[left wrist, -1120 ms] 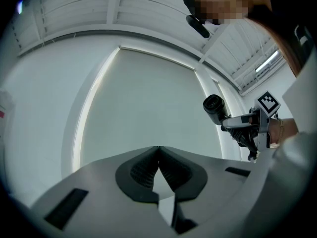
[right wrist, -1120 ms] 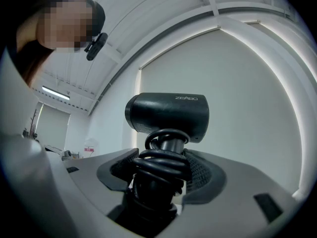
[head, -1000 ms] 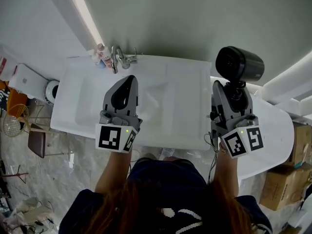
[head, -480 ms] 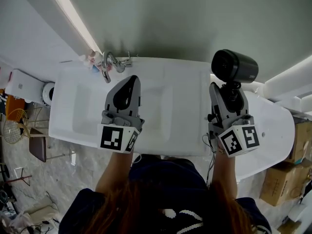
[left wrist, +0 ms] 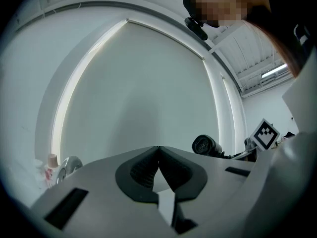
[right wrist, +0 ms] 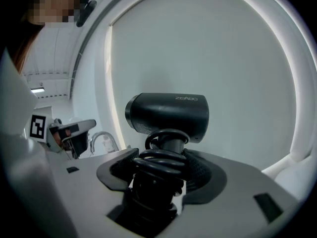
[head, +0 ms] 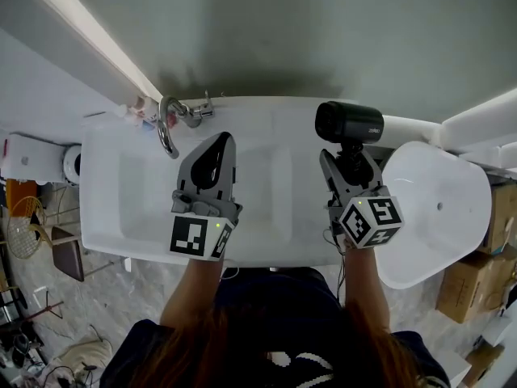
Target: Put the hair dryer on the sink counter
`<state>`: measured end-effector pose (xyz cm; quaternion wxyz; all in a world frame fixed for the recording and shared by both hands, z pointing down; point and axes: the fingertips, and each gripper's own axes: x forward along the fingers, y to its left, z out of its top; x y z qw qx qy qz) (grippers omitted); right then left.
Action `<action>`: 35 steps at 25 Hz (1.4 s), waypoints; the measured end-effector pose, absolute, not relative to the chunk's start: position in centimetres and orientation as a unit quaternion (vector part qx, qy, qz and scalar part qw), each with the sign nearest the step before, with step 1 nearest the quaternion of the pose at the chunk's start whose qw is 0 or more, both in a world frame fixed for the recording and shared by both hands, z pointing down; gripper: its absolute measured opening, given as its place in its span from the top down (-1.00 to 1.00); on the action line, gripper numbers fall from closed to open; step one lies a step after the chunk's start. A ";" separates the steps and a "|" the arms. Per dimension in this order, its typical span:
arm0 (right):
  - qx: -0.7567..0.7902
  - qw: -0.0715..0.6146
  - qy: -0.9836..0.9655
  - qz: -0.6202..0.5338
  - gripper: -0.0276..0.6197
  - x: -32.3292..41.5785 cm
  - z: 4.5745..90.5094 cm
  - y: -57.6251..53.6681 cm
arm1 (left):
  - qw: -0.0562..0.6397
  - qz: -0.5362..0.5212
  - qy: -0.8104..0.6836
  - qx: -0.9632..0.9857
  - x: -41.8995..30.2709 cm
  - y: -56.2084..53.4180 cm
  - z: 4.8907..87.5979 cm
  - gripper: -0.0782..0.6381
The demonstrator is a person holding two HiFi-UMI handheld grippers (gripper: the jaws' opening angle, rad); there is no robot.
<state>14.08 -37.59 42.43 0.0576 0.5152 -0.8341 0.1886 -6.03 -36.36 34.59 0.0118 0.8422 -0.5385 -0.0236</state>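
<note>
Left gripper (head: 216, 142): jaws closed together, nothing between them, over the basin right of the faucet (head: 167, 128). Right gripper (head: 346, 162): clamped on the cord-wrapped handle of the hair dryer (head: 349, 123), barrel crosswise beyond the jaws, above the sink counter's (head: 300, 217) back right corner. Placement looks straight down, right hand's job.

Operator wears a dark navy top (head: 271, 309) with a white print (head: 292, 360); forearms uncovered.

Left gripper (head: 221, 138): grey moulded-plastic shell, with black ribbed pads (left wrist: 143, 170) set in a black teardrop recess.

Right gripper (head: 347, 158): same grey shell and black pads.

Each one carries a white cube with black square markers (head: 196, 237) at the rear, with a small green light (head: 212, 226) on one edge. A thin dark cable (head: 346, 267) hangs below the right cube.
</note>
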 end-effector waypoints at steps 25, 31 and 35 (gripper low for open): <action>0.499 0.312 -0.747 0.309 0.01 13.0 65.9 -38.9 | 0.064 0.019 -0.503 0.862 -6.0 -41.8 41.5 0.73; 0.492 0.352 -0.744 0.285 0.00 13.0 66.2 -39.0 | 0.067 0.020 -0.506 0.860 -6.3 -41.9 41.7 0.73; 0.485 0.358 -0.745 0.284 -0.01 13.1 66.2 -38.9 | 0.066 0.018 -0.507 0.859 -6.1 -41.7 41.4 0.73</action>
